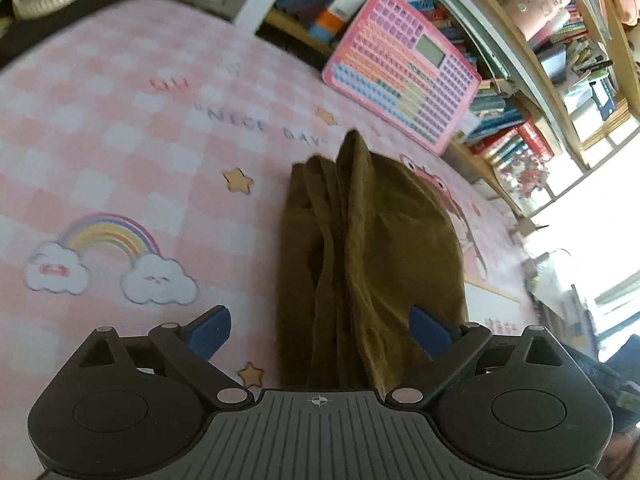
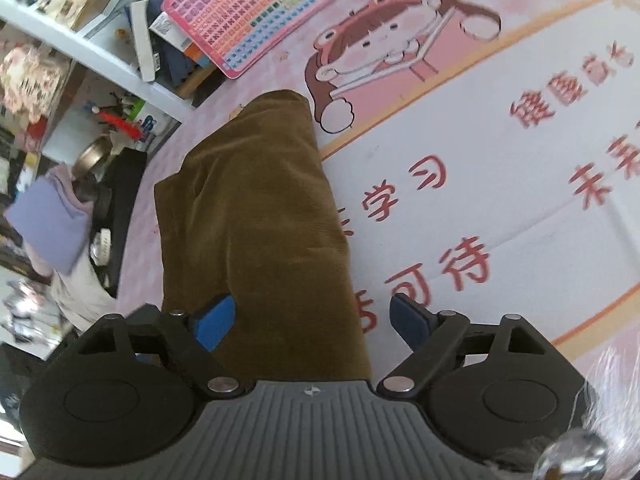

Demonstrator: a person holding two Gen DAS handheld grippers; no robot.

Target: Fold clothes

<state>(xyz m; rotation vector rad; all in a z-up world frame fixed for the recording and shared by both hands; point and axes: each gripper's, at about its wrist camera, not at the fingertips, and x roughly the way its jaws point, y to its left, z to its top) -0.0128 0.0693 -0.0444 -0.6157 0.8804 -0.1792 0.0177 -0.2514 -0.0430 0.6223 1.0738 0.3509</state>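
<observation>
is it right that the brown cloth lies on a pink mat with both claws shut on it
Not quite. The brown cloth does lie on the pink mat, but both wrist views show the left claw and right claw open, not shut on it.

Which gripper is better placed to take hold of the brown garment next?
Probably the left gripper: the brown garment fills most of the space between its open jaws. The right gripper is also open, but only straddles the garment's edge.
</observation>
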